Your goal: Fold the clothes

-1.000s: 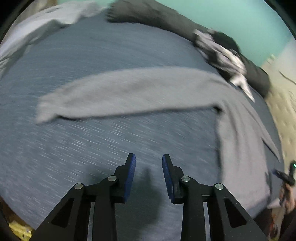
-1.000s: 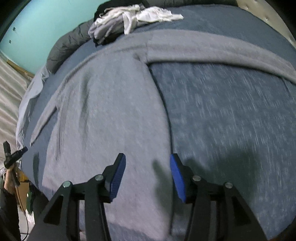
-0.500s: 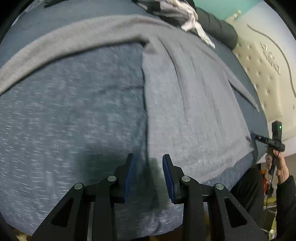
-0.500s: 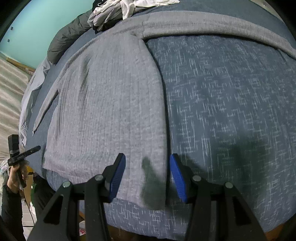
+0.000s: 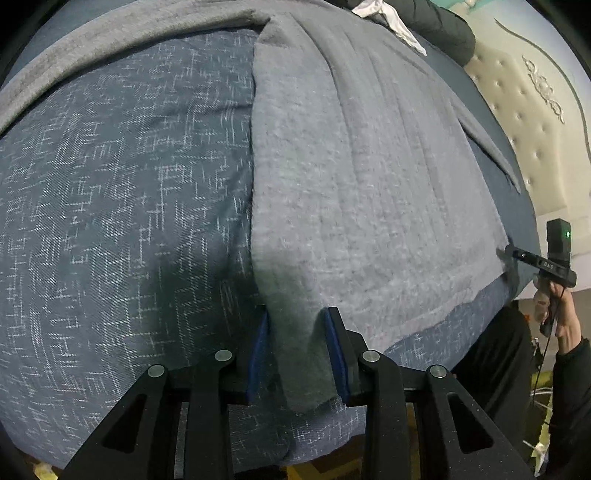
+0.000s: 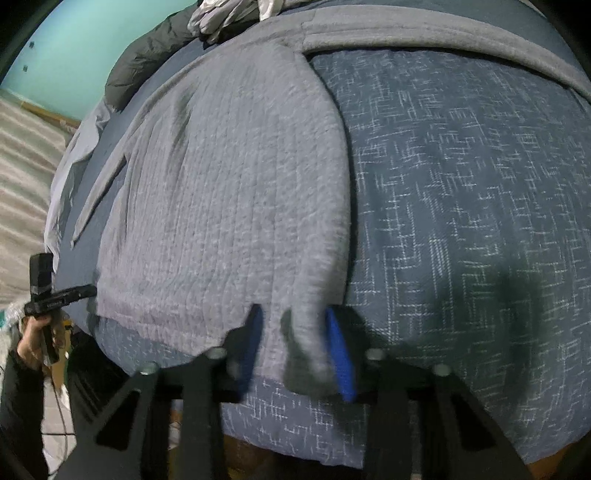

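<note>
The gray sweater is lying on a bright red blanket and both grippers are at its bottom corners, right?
Not quite. The blanket is dark blue with little white flecks, not bright red; both wrist views show it. The rest holds: the gray sweater lies on it, with the left gripper and the right gripper at its bottom corners.

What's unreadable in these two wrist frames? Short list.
- Left wrist: whether the left claw pads actually press the grey sweater corner; fabric covers the contact.
- Right wrist: the right claw tips and bunched hem are motion-blurred; its jaws have just been closing, grip unconfirmed.
- Both views: sweater's neckline, hidden beyond the bed's curve.
- Clothes pile: cut off by the top edge.
</note>
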